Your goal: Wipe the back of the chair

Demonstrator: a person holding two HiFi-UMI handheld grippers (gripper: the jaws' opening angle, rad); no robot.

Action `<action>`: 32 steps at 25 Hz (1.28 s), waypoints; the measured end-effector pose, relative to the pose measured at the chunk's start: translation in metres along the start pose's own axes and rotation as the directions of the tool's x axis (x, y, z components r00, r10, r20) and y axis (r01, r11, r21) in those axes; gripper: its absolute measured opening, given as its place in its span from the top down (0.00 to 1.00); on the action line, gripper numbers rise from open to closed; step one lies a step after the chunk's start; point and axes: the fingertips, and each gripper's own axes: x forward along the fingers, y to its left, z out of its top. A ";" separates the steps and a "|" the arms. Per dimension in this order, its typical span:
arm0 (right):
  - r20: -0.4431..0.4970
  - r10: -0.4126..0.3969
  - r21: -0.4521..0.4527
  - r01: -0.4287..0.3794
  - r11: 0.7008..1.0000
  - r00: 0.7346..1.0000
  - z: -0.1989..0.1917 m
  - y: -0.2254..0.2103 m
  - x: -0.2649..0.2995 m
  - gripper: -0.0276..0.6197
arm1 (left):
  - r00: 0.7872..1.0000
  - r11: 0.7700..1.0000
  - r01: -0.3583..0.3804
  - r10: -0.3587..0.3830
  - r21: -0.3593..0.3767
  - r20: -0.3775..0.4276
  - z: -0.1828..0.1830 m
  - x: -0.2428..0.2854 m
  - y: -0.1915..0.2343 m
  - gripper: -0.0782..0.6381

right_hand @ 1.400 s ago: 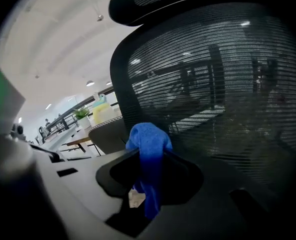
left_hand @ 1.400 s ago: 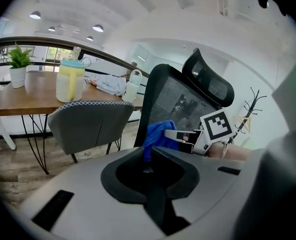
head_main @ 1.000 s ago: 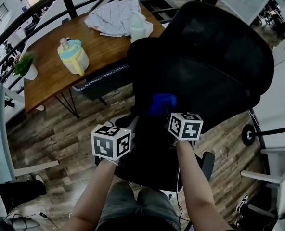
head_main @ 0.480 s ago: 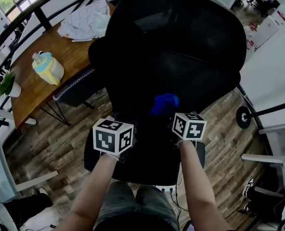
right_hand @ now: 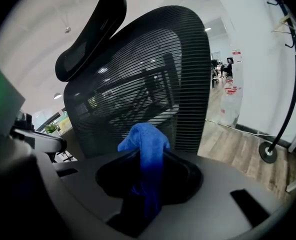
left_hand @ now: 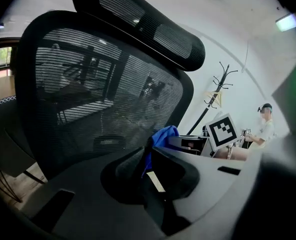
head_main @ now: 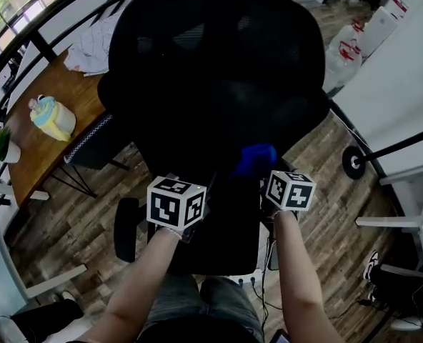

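Right gripper (head_main: 263, 168): jaws clamped on the blue cloth (right_hand: 147, 144), with a bunched tuft sticking out past the tips. The cloth sits at the lower middle of the chair back (head_main: 219, 63), on the rear mesh side and right up against it. No view confirms contact.

Left gripper (left_hand: 145, 171): jaws together, nothing between them. The blue visible past them is the same cloth. This gripper hovers just beside the right one, facing the mesh, not bracing the chair.

The person stands behind the chair. The bench (head_main: 72, 88) with a jug (head_main: 52, 118) is on the far side and not involved.

Progress: the mesh shows no streak or dirt, so the wiped area can't be read. My read is that the wipe is at the low end of the back. The upper mesh and headrest (right_hand: 90, 34) are well above the cloth and likely left to do.
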 end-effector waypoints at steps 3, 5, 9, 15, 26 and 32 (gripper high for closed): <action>0.000 -0.039 0.016 0.039 0.999 0.999 -0.001 -0.023 -0.009 0.78 | 1.000 1.000 0.017 -0.017 0.012 -0.014 0.000 0.011 -0.011 0.82; -0.001 -0.073 0.045 0.073 0.996 0.997 -0.003 -0.039 -0.015 0.78 | 0.999 0.999 0.031 -0.030 0.019 -0.023 0.000 0.017 -0.018 0.82; 0.001 -0.118 0.079 0.118 0.990 0.993 -0.004 -0.062 -0.024 0.78 | 0.998 0.998 0.049 -0.048 0.028 -0.034 -0.002 0.025 -0.027 0.82; 0.015 -0.151 0.101 0.149 0.984 0.988 -0.006 -0.073 -0.038 0.78 | 0.997 0.997 0.060 -0.058 0.041 -0.045 -0.004 0.026 -0.034 0.82; 0.134 -0.071 0.084 0.060 0.995 0.988 0.020 -0.007 -0.095 0.78 | 0.997 0.994 0.083 -0.083 0.075 0.000 0.005 -0.016 -0.032 0.82; 0.247 0.045 0.098 -0.071 0.993 0.968 0.044 0.057 -0.134 0.78 | 0.995 0.989 0.086 -0.092 0.117 0.048 0.009 -0.059 -0.031 0.82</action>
